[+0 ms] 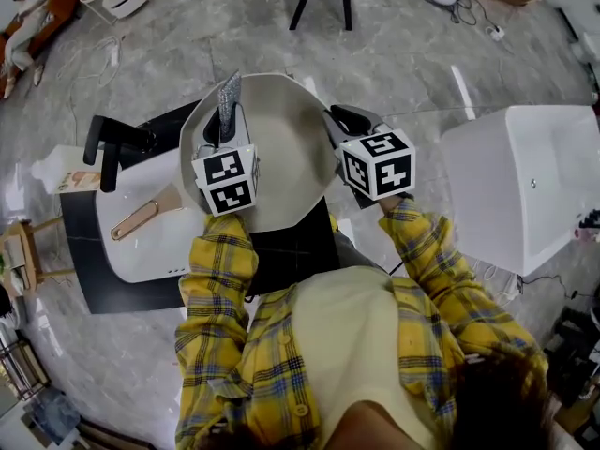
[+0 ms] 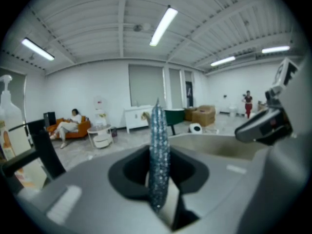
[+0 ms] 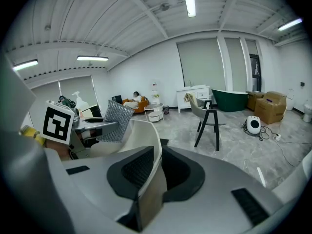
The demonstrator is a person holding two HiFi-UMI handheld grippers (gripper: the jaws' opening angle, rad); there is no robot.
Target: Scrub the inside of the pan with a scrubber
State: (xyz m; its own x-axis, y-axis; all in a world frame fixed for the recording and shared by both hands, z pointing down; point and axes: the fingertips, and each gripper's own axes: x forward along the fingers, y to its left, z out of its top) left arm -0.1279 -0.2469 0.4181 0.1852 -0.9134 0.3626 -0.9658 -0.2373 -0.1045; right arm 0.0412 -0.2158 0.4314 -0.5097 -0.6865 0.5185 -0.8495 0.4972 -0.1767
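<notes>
Left gripper (image 2: 158,177) clamps a glittery silver mesh scrubber (image 2: 158,145) upright. Right gripper (image 3: 152,172) pinches the right rim of the round cream pan (image 1: 281,153).

Cream pan (image 1: 286,153), silver scrubber (image 1: 228,95)
Sparkly mesh on the scrubber; yellow-and-grey plaid sleeves (image 1: 217,270); white table (image 1: 150,251); grey marbled floor (image 1: 394,54)

Camera layout: one head view, two gripper views.
Head view looks steeply down from over the person (image 1: 366,364), close onto pan (image 1: 281,172), left gripper (image 1: 227,131) and right gripper (image 1: 339,120). Left gripper view sits behind its fingers (image 2: 87,194), facing level, scrubber (image 2: 158,155) edge-on at the lens. Right gripper view faces likewise, pan rim at the lens. All three share pan and scrubber; both gripper views share the orange sofa (image 2: 73,126).
</notes>
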